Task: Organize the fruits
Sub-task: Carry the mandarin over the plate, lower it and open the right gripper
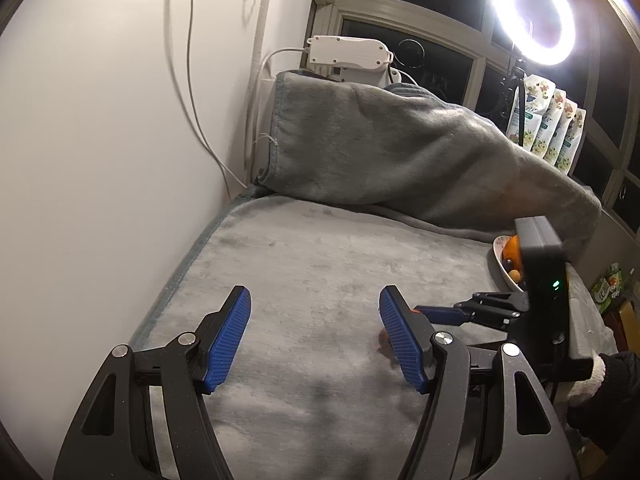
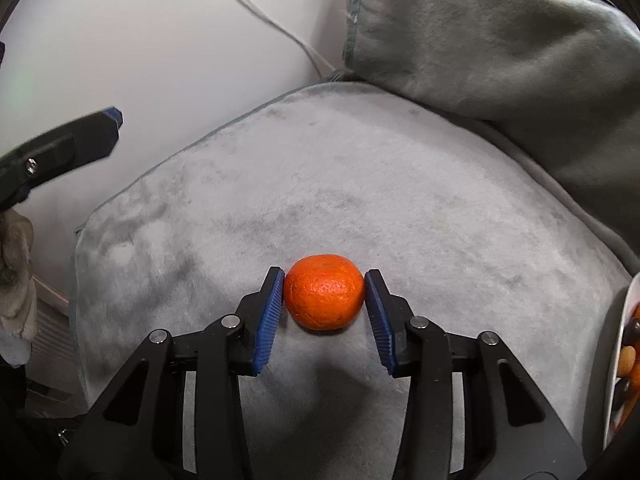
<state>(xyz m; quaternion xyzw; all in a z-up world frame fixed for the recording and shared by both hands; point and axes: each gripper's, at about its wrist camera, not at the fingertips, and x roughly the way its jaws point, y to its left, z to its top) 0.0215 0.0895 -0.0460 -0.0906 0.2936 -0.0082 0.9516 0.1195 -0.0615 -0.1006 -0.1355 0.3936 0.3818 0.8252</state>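
Observation:
A small orange (image 2: pixel 323 292) lies on the grey blanket (image 2: pixel 360 184). My right gripper (image 2: pixel 324 276) is shut on the orange, a blue pad against each side, and the fruit rests on the blanket. My left gripper (image 1: pixel 315 294) hovers open over bare blanket (image 1: pixel 304 248) with nothing between its fingers. In the left wrist view a sliver of the orange (image 1: pixel 383 338) shows behind my right-hand finger. A white bowl (image 1: pixel 499 266) holding several fruits stands at the right, and its rim (image 2: pixel 620 320) shows in the right wrist view.
A folded grey blanket (image 1: pixel 400 148) is heaped along the back. A white wall (image 1: pixel 100 140) with cables borders the left. A ring light (image 1: pixel 532 12), windows and flowered packets (image 1: pixel 552 124) are at the back right. A gloved hand (image 1: pixel 592 376) holds the right gripper.

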